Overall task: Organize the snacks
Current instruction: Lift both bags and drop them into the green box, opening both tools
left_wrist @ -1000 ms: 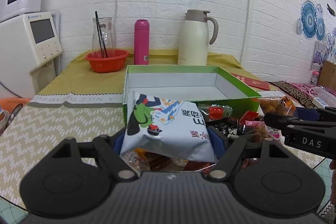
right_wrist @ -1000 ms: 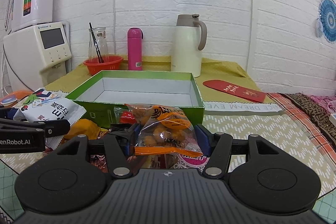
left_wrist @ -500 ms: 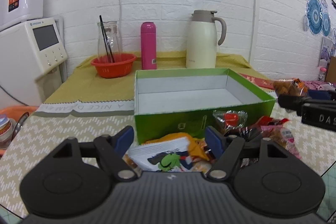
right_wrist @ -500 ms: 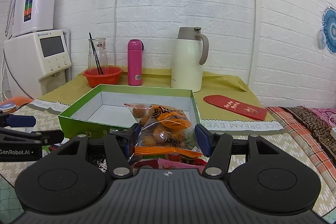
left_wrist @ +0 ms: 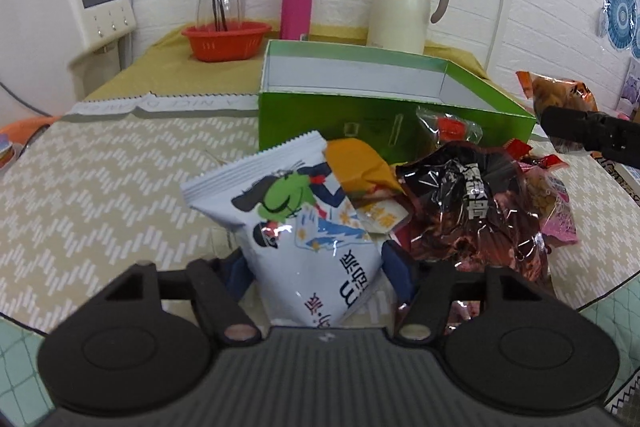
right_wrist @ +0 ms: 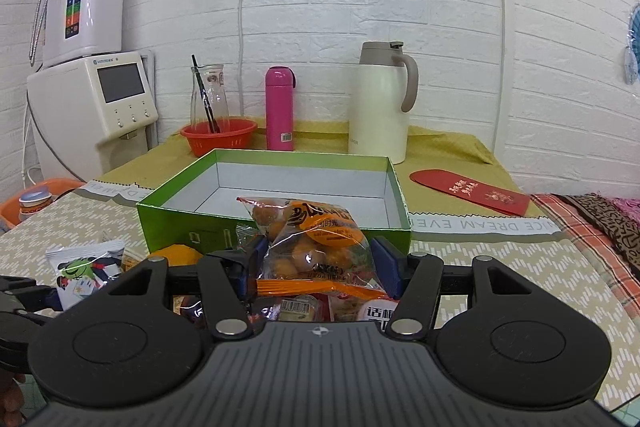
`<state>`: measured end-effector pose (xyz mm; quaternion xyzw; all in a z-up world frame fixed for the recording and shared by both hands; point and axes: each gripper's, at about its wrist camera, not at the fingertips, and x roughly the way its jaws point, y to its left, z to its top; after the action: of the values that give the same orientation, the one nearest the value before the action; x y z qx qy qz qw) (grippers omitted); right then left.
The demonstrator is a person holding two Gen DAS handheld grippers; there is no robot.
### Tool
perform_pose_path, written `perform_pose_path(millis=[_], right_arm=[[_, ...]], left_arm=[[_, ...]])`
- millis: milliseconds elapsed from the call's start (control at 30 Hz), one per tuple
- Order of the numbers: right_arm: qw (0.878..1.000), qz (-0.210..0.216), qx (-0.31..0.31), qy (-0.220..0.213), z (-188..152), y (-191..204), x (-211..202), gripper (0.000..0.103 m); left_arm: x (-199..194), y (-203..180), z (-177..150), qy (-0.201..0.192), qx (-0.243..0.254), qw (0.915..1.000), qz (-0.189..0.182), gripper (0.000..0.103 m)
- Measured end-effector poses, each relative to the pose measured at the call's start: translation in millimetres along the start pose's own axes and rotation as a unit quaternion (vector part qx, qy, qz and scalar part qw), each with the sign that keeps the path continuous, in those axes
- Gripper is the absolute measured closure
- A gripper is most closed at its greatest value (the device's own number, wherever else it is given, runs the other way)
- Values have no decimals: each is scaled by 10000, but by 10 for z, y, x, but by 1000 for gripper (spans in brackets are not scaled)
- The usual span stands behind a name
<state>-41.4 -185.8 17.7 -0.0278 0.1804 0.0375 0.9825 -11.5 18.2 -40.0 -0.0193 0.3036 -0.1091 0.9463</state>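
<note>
Between left gripper fingers: white snack bag, long axis pointing away.

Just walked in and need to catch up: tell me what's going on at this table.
A person is sorting snacks with a handheld gripper in each hand. The right gripper is clamped on a clear bag of orange round snacks, held up in front of the empty green box. The left gripper has just been closing around a white snack packet with a green cartoon figure, which lies on the snack pile before the box. Nothing is in the box yet.
</note>
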Motion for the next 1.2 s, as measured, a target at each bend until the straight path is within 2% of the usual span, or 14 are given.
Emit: perform_pose_path(millis=[333, 633, 1000, 1200], right_arm=[[10000, 17, -35, -83, -14, 8, -57, 9], [9999, 33, -59, -104, -51, 105, -105, 9], [10000, 24, 52, -60, -73, 159, -134, 9], [9999, 13, 112, -130, -31, 125, -103, 9]], left_arm=[[-247, 116, -54, -243, -238, 9994, -99, 43], [-436, 105, 77, -513, -259, 9982, -167, 43], [-450, -42, 293, -791, 33, 9963, -339, 43], [-285, -60, 473, -819, 70, 9956, -450, 43]])
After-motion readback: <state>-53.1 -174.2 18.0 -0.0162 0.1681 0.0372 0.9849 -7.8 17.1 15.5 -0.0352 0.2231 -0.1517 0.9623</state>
